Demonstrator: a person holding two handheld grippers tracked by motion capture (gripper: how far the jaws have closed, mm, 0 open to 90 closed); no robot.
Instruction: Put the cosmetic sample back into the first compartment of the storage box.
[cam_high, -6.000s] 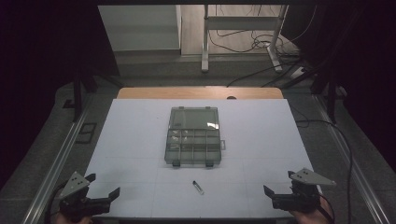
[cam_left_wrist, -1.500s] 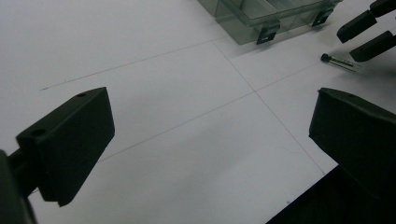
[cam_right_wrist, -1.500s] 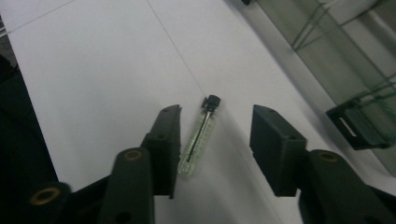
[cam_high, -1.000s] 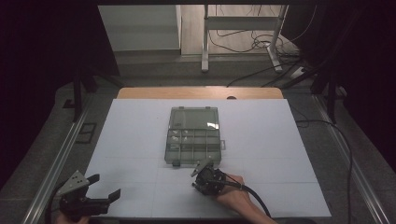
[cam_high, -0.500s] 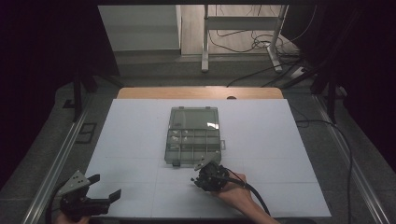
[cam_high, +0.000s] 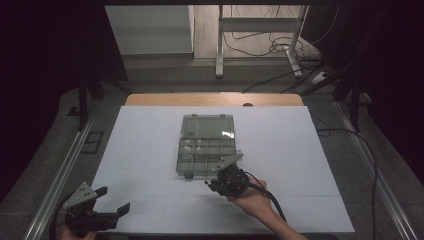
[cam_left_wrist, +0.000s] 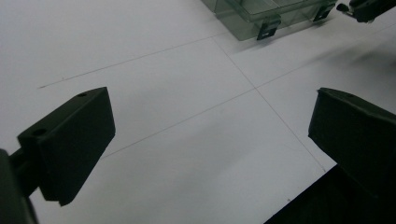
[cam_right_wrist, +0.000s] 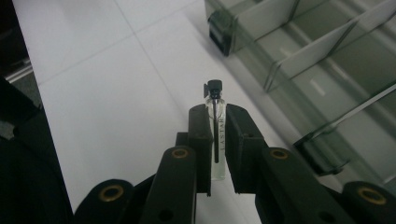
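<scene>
Vial (cam_right_wrist: 215, 135), clamped upright in the right tool (cam_right_wrist: 217, 123) beside the lidded organizer box (cam_high: 205, 145); thin glass could slip or crack under squeeze. Left tool (cam_high: 95, 212) rests wide on the counter (cam_high: 145, 130).

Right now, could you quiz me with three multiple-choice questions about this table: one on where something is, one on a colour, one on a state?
1. Where is the vial?
A. between the right gripper jaws
B. inside the box
C. lying on the table

2. What colour is the vial's cap?
A. white
B. black
C. red

3. How is the left gripper?
A. shut on a vial
B. open, empty
C. shut, empty

Answers: 1 A, the jaws pinch it beside the compartment box. 2 B, the cap is dark. 3 B, its jaws stand wide apart over bare table.
</scene>
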